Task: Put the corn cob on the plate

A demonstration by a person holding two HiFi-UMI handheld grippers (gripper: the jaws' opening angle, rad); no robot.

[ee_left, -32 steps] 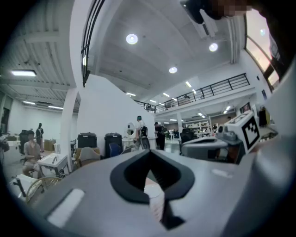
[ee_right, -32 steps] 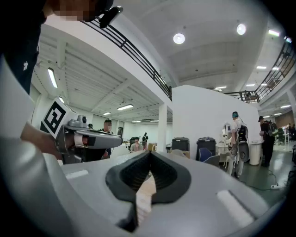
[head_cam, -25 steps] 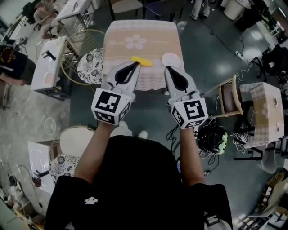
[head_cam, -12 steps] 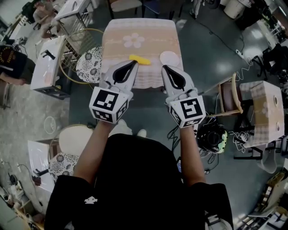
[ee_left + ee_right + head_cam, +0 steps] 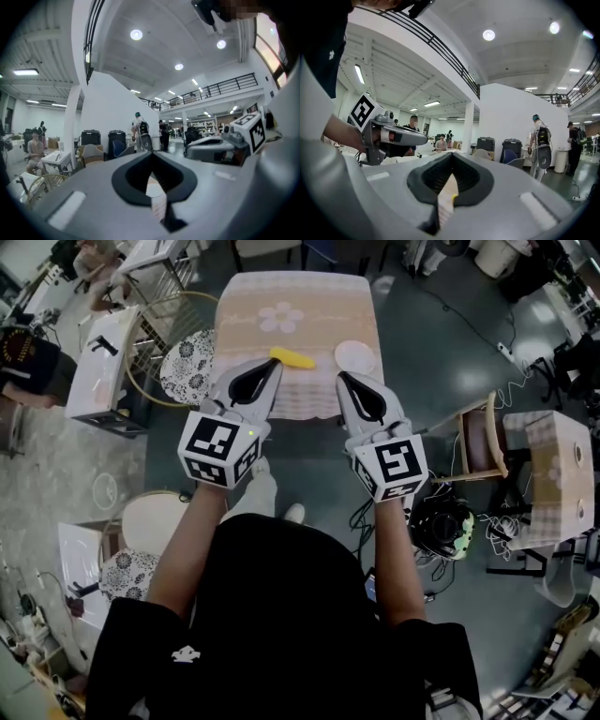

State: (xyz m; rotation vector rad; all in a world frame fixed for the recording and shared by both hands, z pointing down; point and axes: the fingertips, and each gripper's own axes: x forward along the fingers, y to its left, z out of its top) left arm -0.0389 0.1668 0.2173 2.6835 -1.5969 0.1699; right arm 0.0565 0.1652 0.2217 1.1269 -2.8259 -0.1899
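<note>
Yellow corn cob [image 5: 292, 359] lying on the cloth-covered table [image 5: 253, 296], white plate [image 5: 354, 355] near it on its right, left gripper [image 5: 270, 371] and right gripper [image 5: 345, 381] side by side at the table's near edge, both pairs of jaws pressed together

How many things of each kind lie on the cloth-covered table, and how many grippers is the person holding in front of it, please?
corn cob: 1
plate: 1
grippers, namely the left gripper and the right gripper: 2
Total: 4
</note>
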